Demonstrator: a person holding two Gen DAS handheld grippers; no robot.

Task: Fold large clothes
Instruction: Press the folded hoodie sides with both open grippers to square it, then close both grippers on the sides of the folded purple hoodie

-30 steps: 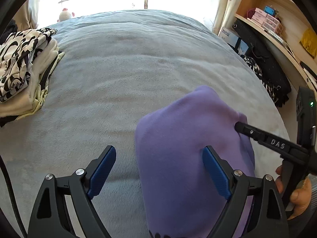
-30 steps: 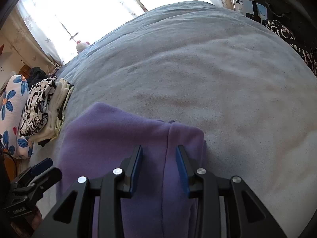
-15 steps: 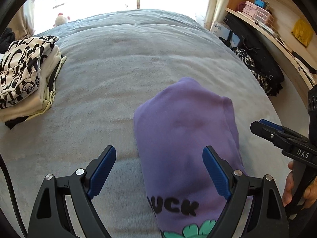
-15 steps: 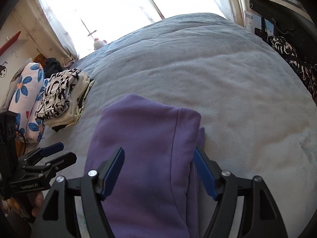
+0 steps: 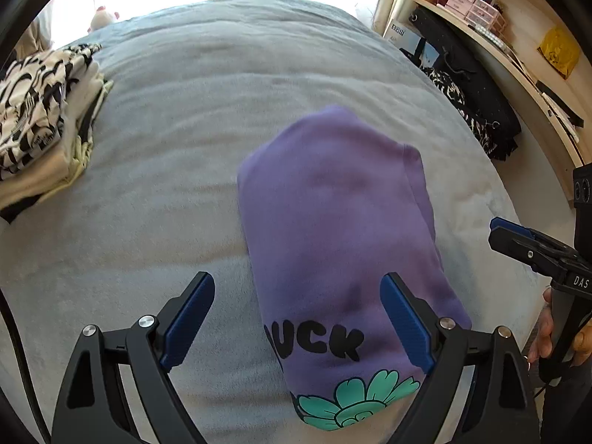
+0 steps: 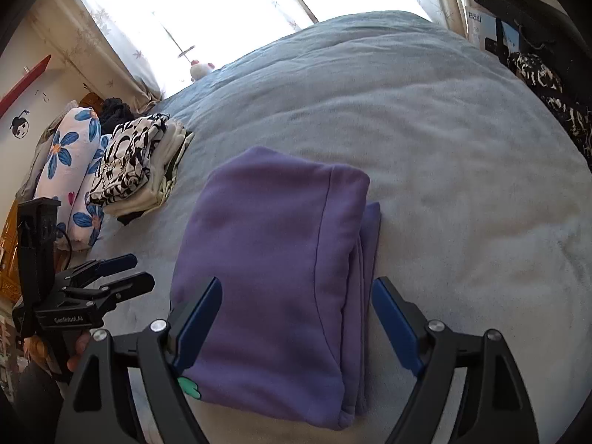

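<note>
A folded purple sweatshirt (image 5: 333, 229) with black letters and a green flower print lies flat on the grey bed cover (image 5: 222, 92). It also shows in the right wrist view (image 6: 273, 259) as a neat stacked rectangle. My left gripper (image 5: 298, 318) is open and empty, hovering above the sweatshirt's near left edge. My right gripper (image 6: 296, 322) is open and empty, above the sweatshirt's near end. Each gripper shows in the other's view: the right one (image 5: 518, 244) at the far right, the left one (image 6: 111, 277) at the left.
A stack of folded clothes (image 5: 40, 111) with a black-and-white patterned top lies on the bed's left side, also in the right wrist view (image 6: 137, 162). Flowered pillows (image 6: 70, 170) lie beyond it. Shelves and dark bags (image 5: 473, 85) stand right of the bed.
My right gripper opened, let go of the sweatshirt and drew back. My left gripper also pulled back and up. The sweatshirt now lies free, its print in view.
</note>
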